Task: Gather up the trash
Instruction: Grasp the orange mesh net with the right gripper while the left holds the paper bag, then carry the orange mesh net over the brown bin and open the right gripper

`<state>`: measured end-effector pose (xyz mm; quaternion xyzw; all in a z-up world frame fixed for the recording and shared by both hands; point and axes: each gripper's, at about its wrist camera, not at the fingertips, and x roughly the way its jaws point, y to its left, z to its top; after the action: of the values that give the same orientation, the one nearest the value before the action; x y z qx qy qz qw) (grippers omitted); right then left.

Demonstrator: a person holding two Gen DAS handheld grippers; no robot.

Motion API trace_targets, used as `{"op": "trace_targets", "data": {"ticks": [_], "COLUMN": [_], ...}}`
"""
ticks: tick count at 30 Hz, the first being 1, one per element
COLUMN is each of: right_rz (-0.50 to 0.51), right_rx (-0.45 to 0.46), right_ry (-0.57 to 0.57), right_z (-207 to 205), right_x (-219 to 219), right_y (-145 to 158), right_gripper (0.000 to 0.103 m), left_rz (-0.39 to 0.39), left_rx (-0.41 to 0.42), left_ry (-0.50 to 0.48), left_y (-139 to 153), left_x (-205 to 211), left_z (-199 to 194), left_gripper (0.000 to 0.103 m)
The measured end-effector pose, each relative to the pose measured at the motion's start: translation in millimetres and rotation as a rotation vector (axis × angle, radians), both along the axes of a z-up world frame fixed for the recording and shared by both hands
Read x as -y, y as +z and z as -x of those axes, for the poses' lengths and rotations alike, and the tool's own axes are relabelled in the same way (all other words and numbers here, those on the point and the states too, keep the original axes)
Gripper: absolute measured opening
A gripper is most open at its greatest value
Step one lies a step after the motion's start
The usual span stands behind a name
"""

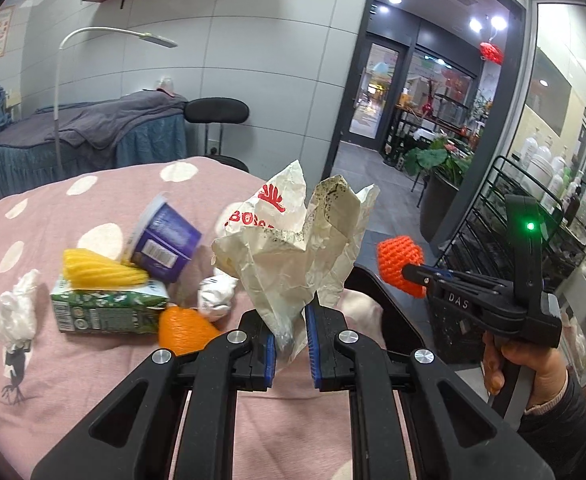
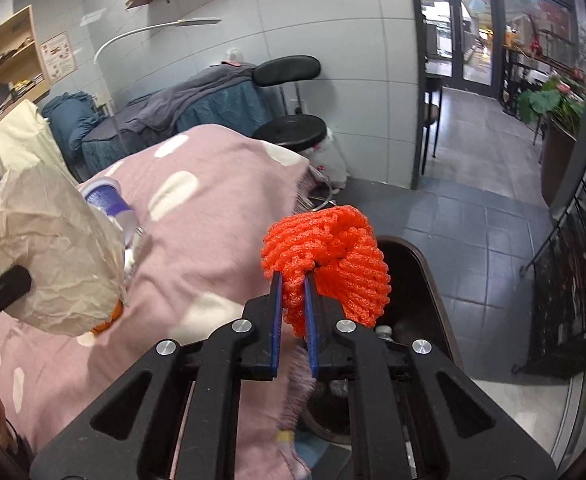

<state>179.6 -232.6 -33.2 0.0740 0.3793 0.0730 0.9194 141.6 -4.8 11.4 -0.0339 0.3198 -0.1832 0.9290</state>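
Both grippers loaded: your left gripper (image 1: 289, 336) pinches the crumpled paper bag (image 1: 293, 248), right gripper (image 2: 293, 320) clamps the orange foam net (image 2: 329, 264). Release before you're squarely above the dark bin (image 2: 421, 280) and light pieces may drift onto the floor.

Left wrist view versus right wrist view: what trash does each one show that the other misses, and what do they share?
Only the left wrist view shows the yellow corn cob, green carton, white wad and crumpled tissue lying on the pink blanket. Only the right wrist view shows the dark bin beside the bed, with the orange foam net above its near edge. Both show the paper bag in the left gripper, the net in the right gripper, and the purple cup.
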Motion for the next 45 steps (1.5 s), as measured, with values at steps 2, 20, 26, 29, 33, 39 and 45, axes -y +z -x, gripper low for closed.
{"op": "trace_targets", "data": {"ticks": [2,20,26,29,33,39,45], "right_rz": [-0.001,0.018,-0.015,-0.018,-0.034,-0.055,-0.053], "right_rx": [-0.017,-0.181,-0.281,-0.309,-0.303,-0.300,-0.271], "right_ry": [-0.021,-0.150,-0.184,-0.206,-0.232,-0.254,-0.281], "right_z": [6,1,-17,-22,-15,3,25], "right_x": [9,47,55,57,58,64,72], "right_y": [-8,-88,-133,-146,-149,-146,-132], "right_gripper": [0.011,0.011,0.017,0.061,0.070,0.074,0.074], "left_rz": [0.002,-0.050,-0.068,-0.072,-0.075,-0.080,-0.060], "left_rx": [-0.006,-0.017,-0.019,-0.029,-0.039,-0.044,-0.078], "left_ry": [-0.022,-0.155,-0.172,-0.180,-0.187,-0.205,-0.234], "left_y": [-1,-10,-12,-14,-17,-17,-22], "left_x": [8,80,93,98,103,114,128], "left_z": [-1,-1,-3,-5,-7,-11,-19], "left_gripper": [0.013,0.013,0.013,0.013,0.013,0.013,0.013]}}
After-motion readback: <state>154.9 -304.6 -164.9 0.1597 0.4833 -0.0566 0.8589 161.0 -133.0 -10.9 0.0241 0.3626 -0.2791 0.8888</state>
